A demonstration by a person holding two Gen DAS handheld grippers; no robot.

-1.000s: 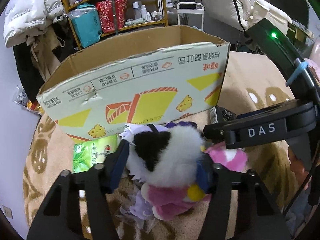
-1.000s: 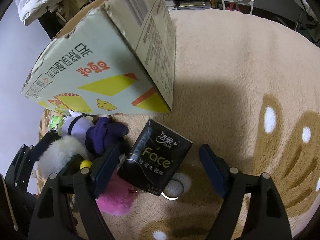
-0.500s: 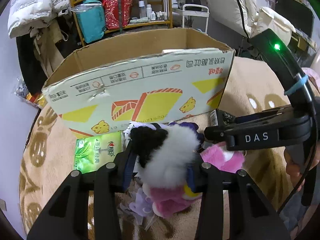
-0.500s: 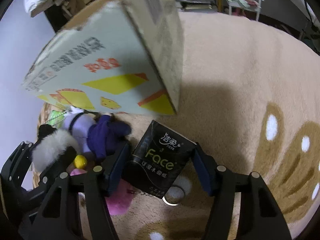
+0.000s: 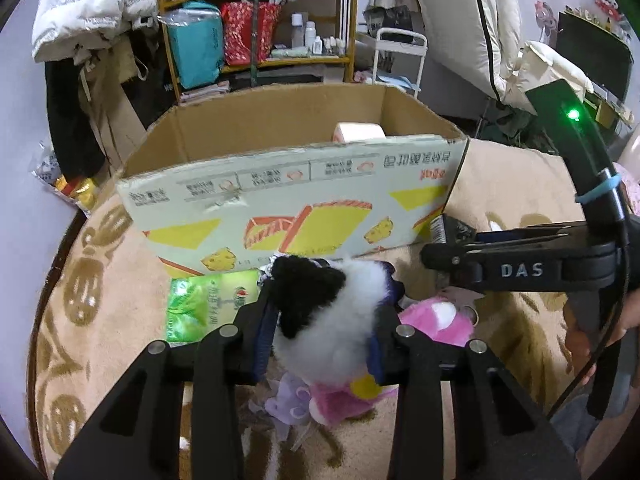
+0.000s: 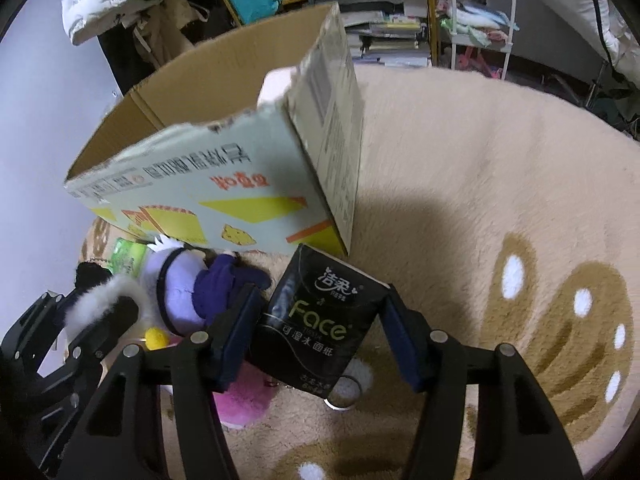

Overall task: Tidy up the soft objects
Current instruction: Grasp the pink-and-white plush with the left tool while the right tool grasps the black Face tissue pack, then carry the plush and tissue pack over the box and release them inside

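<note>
My left gripper [image 5: 330,320] is shut on a fluffy white plush toy [image 5: 320,296] with a black ear, and its pads squeeze the fur from both sides. The toy hangs just above the beige rug in front of the cardboard box [image 5: 288,200]. In the right wrist view the same toy [image 6: 180,292] shows a lavender and dark purple body. My right gripper [image 6: 320,308] is closing its jaws on a black tissue pack [image 6: 320,324], with both pads against the pack's sides. The pack lies by the box's near corner [image 6: 340,232].
A pink plush [image 5: 436,320], a small purple toy [image 5: 288,400] and a green tissue pack [image 5: 204,304] lie on the rug [image 6: 480,200]. A white item [image 5: 358,132] sits inside the box. A metal ring [image 6: 340,396] lies under the black pack. Shelves and a cart stand behind.
The left jaws closed in on the white plush and raised it a little. The right jaws narrowed from wide apart until their pads met the black tissue pack.
</note>
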